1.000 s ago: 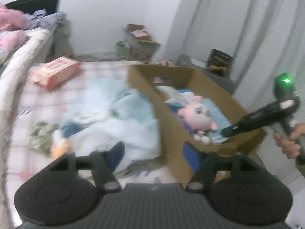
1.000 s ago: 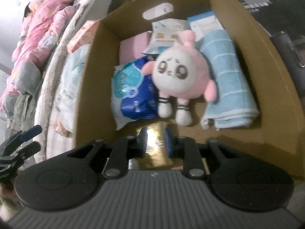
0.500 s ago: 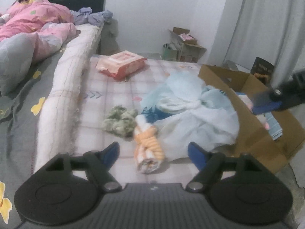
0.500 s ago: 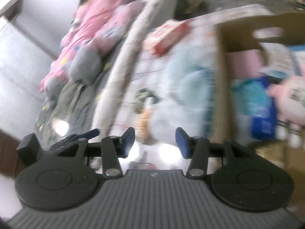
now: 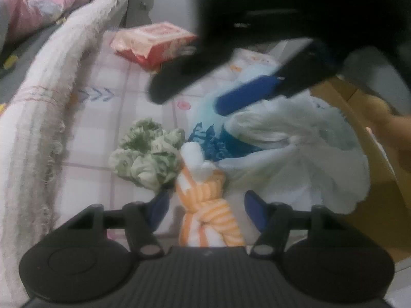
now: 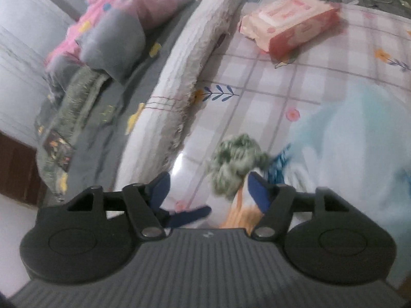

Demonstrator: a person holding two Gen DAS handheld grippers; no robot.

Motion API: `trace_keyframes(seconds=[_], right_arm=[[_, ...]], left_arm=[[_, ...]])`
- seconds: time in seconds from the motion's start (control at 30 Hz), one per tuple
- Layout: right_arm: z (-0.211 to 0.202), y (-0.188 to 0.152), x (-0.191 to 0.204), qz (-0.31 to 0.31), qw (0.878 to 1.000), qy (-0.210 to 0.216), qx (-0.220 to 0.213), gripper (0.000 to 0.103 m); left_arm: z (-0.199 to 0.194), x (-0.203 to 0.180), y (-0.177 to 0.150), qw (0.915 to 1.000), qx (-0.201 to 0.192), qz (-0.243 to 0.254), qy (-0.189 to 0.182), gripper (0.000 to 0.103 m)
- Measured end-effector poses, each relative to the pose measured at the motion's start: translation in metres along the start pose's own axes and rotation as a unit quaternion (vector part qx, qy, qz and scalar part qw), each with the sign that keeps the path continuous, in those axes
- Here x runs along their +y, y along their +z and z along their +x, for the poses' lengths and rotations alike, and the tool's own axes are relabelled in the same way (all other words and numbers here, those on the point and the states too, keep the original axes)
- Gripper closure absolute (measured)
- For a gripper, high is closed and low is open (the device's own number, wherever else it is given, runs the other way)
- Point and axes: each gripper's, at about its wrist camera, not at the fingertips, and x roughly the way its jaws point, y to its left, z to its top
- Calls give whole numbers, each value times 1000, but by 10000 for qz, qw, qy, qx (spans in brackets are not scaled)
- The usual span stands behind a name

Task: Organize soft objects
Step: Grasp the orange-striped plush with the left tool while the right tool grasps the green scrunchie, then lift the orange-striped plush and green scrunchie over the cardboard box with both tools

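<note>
This is a bedroom in a home. Ahead and left of the tongs lies a bed with a grey sheet (image 6: pixel 110 97) printed with yellow flowers, and a pink quilt (image 6: pixel 143 2) is bunched at its far end. A rolled white blanket (image 5: pixel 43 107) with frayed edges runs along the bed's side. Straight ahead spreads a checked floral mat (image 6: pixel 308 77), with a pink wet-wipes pack (image 6: pixel 290 23) at its far end and crumpled clothes (image 5: pixel 146 154) near the tongs. A cardboard box (image 5: pixel 380 169) stands to the right.
</note>
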Motion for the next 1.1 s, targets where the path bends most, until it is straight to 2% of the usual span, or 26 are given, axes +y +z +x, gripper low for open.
trace_keyframes(seconds=[0.13, 0.23, 0.3, 0.33, 0.43, 0.5, 0.57, 0.63, 0.7, 0.87, 1.1], right_arm=[[45, 20, -12, -35, 9991, -216, 351, 31], [67, 25, -19, -36, 9982, -309, 509, 31], [80, 25, -19, -99, 9975, -378, 584, 31], [85, 25, -18, -134, 9973, -391, 609, 31], [97, 23, -19, -165, 9966, -368, 717, 34], [99, 19, -17, -306, 9963, -421, 683, 41], [98, 17, -14, -364, 9958, -461, 707, 69], [98, 15, -16, -304, 9959, -391, 761, 83], [95, 12, -14, -364, 9962, -408, 677, 86], [70, 10, -7, -276, 9991, -92, 308, 90], [-10, -5, 16, -280, 9980, 352, -433, 90]], left_arm=[[15, 10, -2, 9997, 165, -137, -63, 42], [16, 13, -4, 9996, 121, -182, -154, 44], [16, 13, -5, 9995, 136, -213, -212, 49], [16, 14, -6, 9992, 152, -251, -266, 55], [13, 14, -8, 9989, 142, -324, -305, 58], [12, 13, -10, 9989, 111, -344, -291, 60], [10, 13, -12, 9988, 91, -403, -276, 62], [6, 13, -12, 9987, 73, -449, -241, 63], [3, 15, -11, 9985, 65, -480, -240, 63], [-25, 18, -12, 9980, -139, -573, -235, 64], [-90, 5, -21, 9954, -602, -662, -353, 63]])
